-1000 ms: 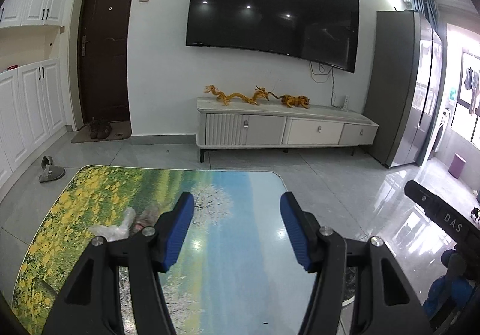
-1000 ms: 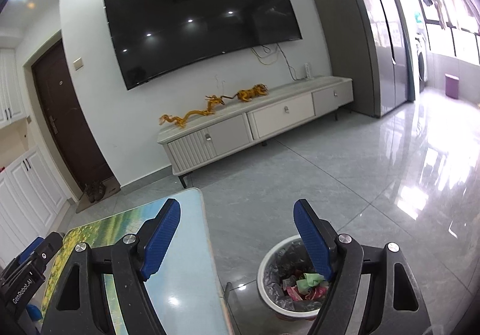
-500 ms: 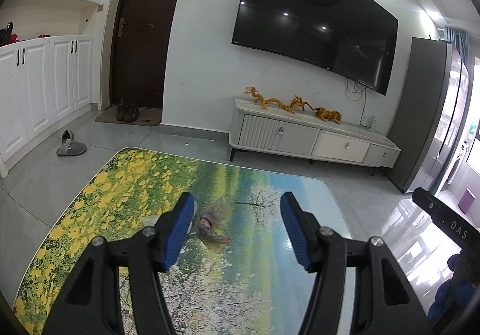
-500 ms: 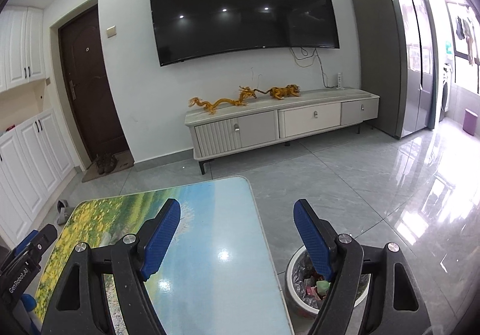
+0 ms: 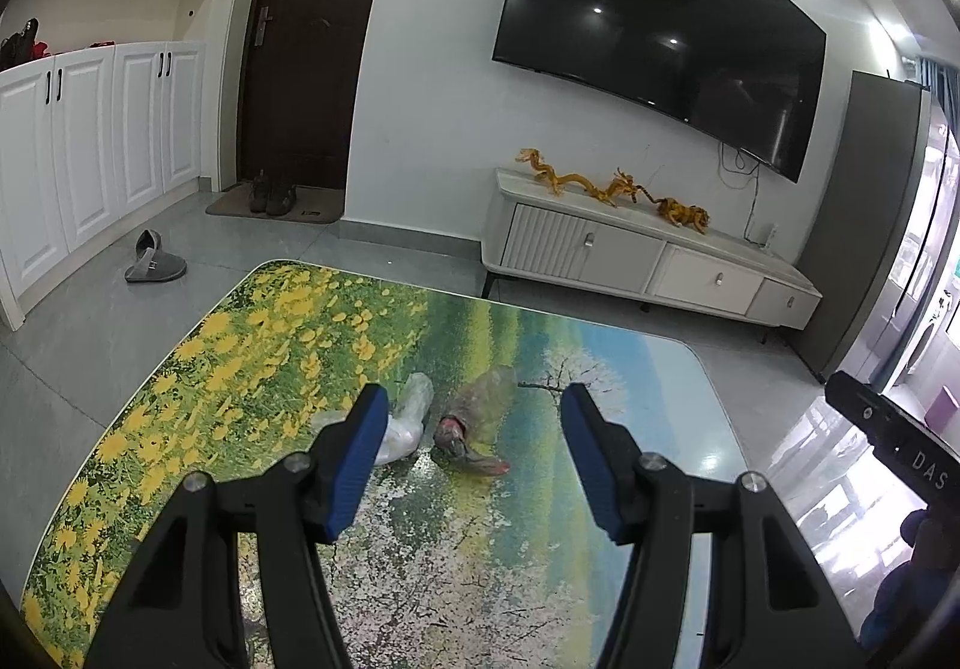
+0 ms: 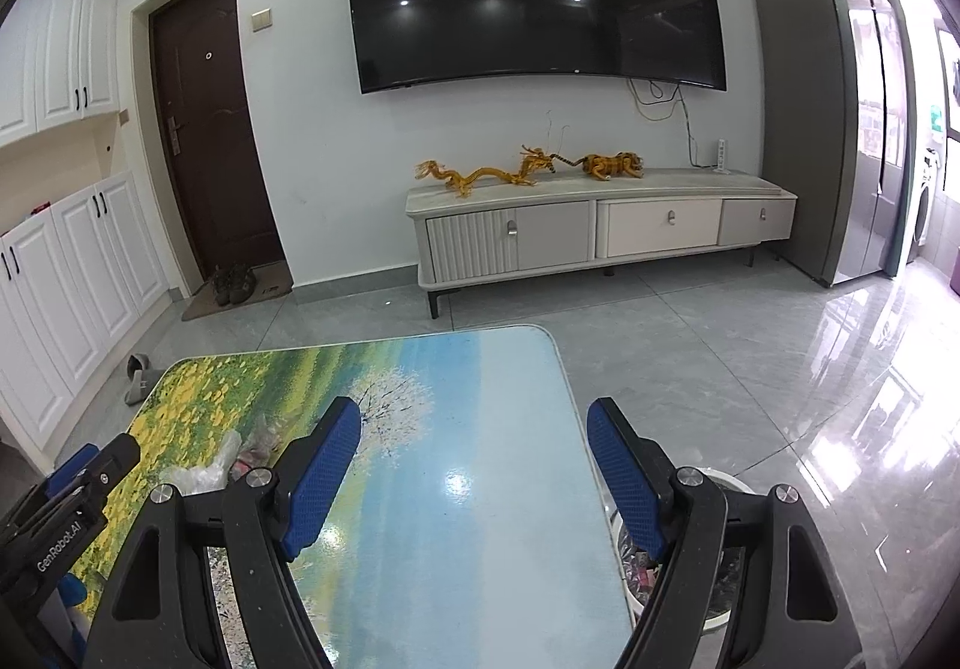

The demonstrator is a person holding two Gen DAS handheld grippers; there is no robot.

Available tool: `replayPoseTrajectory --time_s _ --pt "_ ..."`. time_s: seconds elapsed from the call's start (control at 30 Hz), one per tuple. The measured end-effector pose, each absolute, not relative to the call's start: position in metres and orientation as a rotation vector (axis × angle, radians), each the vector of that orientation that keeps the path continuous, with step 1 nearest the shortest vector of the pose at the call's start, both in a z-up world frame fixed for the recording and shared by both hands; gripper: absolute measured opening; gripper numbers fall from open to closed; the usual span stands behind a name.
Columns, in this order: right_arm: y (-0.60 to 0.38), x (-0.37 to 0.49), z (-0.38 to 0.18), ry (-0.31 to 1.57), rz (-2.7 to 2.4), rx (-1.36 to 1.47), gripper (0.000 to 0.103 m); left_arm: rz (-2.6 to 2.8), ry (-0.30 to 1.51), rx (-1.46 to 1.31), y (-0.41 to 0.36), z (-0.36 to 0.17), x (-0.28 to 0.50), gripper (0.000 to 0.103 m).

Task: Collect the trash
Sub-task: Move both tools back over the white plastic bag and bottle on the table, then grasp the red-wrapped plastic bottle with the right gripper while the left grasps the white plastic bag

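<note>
Two pieces of trash lie side by side near the middle of the counter [image 5: 252,369], on its printed flower scene: a clear crumpled plastic wrapper [image 5: 403,420] and, just to its right, a brownish translucent wrapper [image 5: 474,417] with a reddish end. They sit close, perhaps touching; I cannot tell.

Left hand-held gripper [image 5: 471,456] hangs above the counter, jaws apart, nothing between the blue pads. Both wrappers sit just ahead of it, the clear one half hidden behind the left pad. Right hand-held gripper [image 6: 474,474] is also spread and empty, over the pale blue end of the counter. The lined waste bin [image 6: 729,495] stands on the floor off the counter's right edge, mostly hidden behind that gripper's right finger.

Risks as I judge them:
- Thin film is flat and slippery; pads closing from above may skate over it or nudge it away on the glossy top.
- The two pieces lie so near each other that a pinch on one could drag or flick the other, maybe off the edge.
- A loose pinch on a corner could let the wrapper slip out on the way to the bin.
- Bin is low and partly out of sight; a release from too high could miss it.
</note>
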State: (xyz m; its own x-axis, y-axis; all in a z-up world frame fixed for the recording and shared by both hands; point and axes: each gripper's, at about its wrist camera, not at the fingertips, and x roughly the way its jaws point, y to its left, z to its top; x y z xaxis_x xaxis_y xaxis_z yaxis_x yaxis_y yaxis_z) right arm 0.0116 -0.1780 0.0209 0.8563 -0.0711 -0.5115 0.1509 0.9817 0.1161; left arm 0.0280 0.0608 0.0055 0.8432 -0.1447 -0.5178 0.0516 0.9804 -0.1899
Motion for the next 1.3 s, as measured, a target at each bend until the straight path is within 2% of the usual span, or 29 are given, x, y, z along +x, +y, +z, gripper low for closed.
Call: replayPoseTrajectory --time_s 0.43,0.67,1.0,1.3 --pt "-0.164 0.038 -0.004 0.609 -0.062 0.119 0.076 -0.099 0.624 -0.171 0.069 -0.017 0.055 0.058" --pt "-0.143 0.051 -0.011 0.639 0.011 0.070 0.076 -0.062 0.620 -0.061 0.104 -0.020 0.077 0.058" --pt "-0.097 0.070 -0.022 0.694 0.181 0.039 0.076 -0.222 0.734 -0.039 0.136 -0.051 0.102 0.058" --pt "-0.072 0.098 -0.039 0.767 0.300 0.061 0.062 -0.334 0.809 -0.032 0.123 -0.071 0.116 0.057"
